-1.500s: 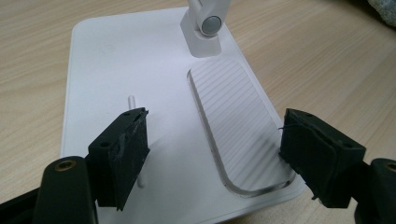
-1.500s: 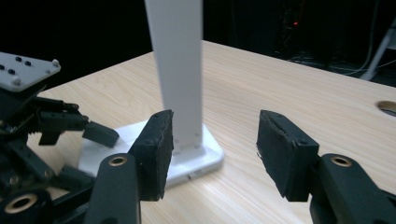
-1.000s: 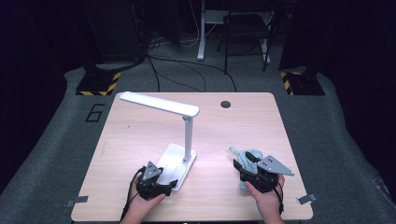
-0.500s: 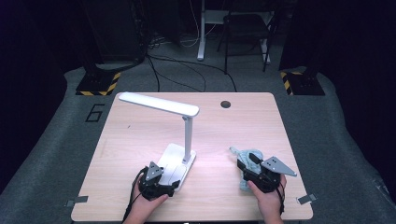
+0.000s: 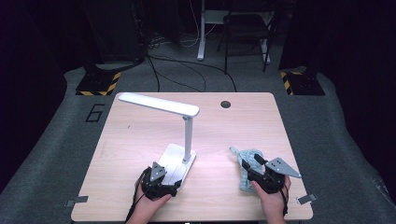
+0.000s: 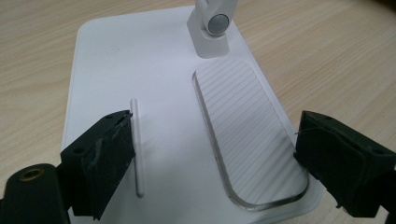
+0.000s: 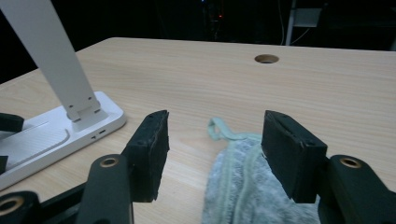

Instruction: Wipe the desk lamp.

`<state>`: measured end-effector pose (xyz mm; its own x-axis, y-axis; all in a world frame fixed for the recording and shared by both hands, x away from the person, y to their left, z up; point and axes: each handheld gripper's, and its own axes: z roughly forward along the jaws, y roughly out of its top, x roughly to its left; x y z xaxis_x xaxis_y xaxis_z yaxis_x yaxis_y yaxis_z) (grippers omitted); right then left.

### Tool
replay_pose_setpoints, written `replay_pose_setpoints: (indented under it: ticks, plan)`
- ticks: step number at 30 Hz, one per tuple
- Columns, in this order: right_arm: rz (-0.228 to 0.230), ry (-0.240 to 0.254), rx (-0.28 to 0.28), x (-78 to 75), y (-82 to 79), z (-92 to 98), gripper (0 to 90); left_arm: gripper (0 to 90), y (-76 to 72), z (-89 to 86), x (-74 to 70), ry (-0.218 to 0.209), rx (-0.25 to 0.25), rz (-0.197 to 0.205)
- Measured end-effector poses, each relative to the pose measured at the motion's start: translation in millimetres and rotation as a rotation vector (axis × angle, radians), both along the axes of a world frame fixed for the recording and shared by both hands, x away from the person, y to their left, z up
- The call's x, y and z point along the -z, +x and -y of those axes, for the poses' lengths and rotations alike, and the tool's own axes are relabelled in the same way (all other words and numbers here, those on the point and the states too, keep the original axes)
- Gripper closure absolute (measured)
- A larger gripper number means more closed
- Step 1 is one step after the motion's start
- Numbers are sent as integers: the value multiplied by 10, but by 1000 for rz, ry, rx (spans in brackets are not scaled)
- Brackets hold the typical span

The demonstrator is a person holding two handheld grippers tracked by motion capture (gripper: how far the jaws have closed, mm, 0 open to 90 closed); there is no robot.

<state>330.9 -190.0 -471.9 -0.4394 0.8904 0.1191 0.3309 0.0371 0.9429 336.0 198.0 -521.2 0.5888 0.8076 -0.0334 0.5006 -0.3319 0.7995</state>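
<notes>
Two handheld grippers work at a wooden table (image 5: 140, 140) beside a white desk lamp (image 5: 180, 140) and a pale blue-green cloth (image 5: 246, 163).

The left gripper (image 6: 212, 163), jaws just opened wide and holding nothing, hovers over the lamp's flat base (image 6: 154, 70) near the table's six o'clock edge. The right gripper (image 7: 212, 154), at about four o'clock, stands with jaws apart over the cloth, pads not pressing it. Bare tabletop stretches toward twelve o'clock, where a round cable hole (image 5: 226, 103) sits. Grey carpet and dark stands surround the table.
</notes>
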Motion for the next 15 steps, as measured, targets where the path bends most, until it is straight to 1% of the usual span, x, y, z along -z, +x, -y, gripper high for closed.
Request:
replay_pose_setpoints:
  ticks: [3, 4, 5, 6, 7, 8, 9, 10, 11, 12, 14, 15]
  plan:
    - [2, -1, 26, -9, 2, 78, 399, 123, 9, 11, 6, -3, -8, 6]
    - [-1, -24, 49, -6, 7, 127, 388, 124, 14, 18, 8, -4, -13, 8]
    - [-1, -24, 49, -6, 7, 127, 388, 124, 20, 24, 7, -2, -17, 8]
    - [-12, -41, 67, -4, 5, 150, 379, 125, 29, 35, 6, -2, -22, 9]
    - [-30, -48, 87, 26, 22, 193, 353, 127, 33, 45, 8, -9, -28, 9]
    - [-30, -48, 87, 26, 22, 193, 353, 127, 39, 54, 8, -8, -29, 7]
    - [-45, -36, 91, 54, 32, 206, 346, 127, 45, 66, 6, -7, -31, 3]
    - [-63, -34, 93, 83, 42, 212, 335, 127, 53, 83, 7, -7, -34, 7]
    - [-98, -38, 79, 134, 53, 189, 313, 127, 59, 104, 10, -15, -39, 9]
    - [-98, -38, 79, 134, 53, 189, 313, 127, 66, 109, 6, -2, -31, 8]
    - [-119, -71, 68, 178, 62, 123, 309, 127, 72, 139, 6, -12, -36, 4]
    - [-132, -95, 62, 200, 62, 92, 307, 128, 78, 146, 8, -2, -38, 13]
